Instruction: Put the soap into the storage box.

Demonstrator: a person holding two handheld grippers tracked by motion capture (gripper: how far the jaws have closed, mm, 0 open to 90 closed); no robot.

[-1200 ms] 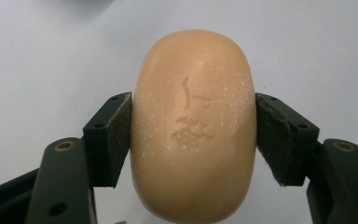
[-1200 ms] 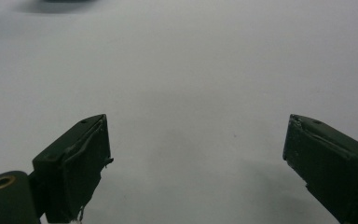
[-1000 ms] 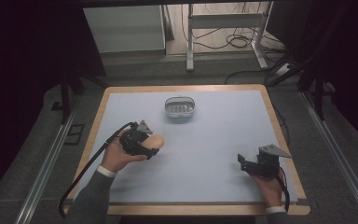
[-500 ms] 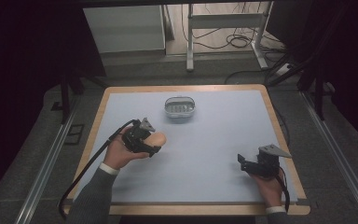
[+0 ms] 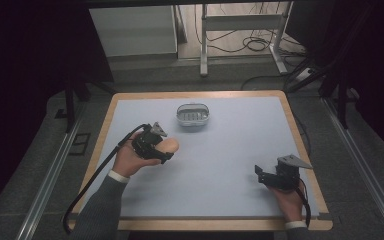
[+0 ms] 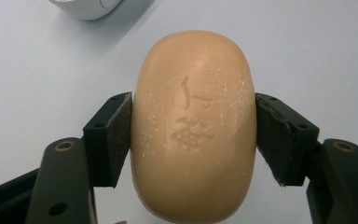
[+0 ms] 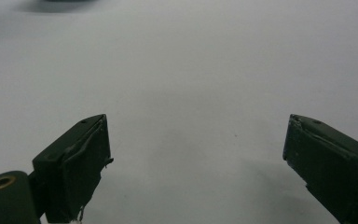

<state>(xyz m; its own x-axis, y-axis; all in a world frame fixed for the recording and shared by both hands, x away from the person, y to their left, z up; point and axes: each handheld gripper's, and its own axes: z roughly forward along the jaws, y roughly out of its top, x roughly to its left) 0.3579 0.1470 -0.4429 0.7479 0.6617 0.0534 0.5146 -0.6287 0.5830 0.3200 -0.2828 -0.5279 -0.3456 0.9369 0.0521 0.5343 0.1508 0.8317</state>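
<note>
A tan oval bar of soap (image 6: 193, 126) with a stamped mark sits between the jaws of my left gripper (image 6: 193, 135), which is shut on its two sides. In the high view that gripper (image 5: 166, 148) is left of the table's middle, with the soap (image 5: 169, 145) sticking out toward the right. A grey soap dish (image 5: 193, 114) stands at the back centre, a short way beyond the soap; its white edge (image 6: 86, 8) peeks in at the top of the left gripper view. My right gripper (image 5: 261, 174) rests near the front right, open, with only bare mat between its jaws (image 7: 196, 154).
The pale blue mat (image 5: 230, 145) covers a table with a wooden rim (image 5: 102, 130). Cables trail from both grippers toward the front edge. Beyond the table stand a metal frame's legs (image 5: 203, 40) and floor cables.
My left gripper with the soap has shifted slightly toward the dish. The right gripper has stayed put.
</note>
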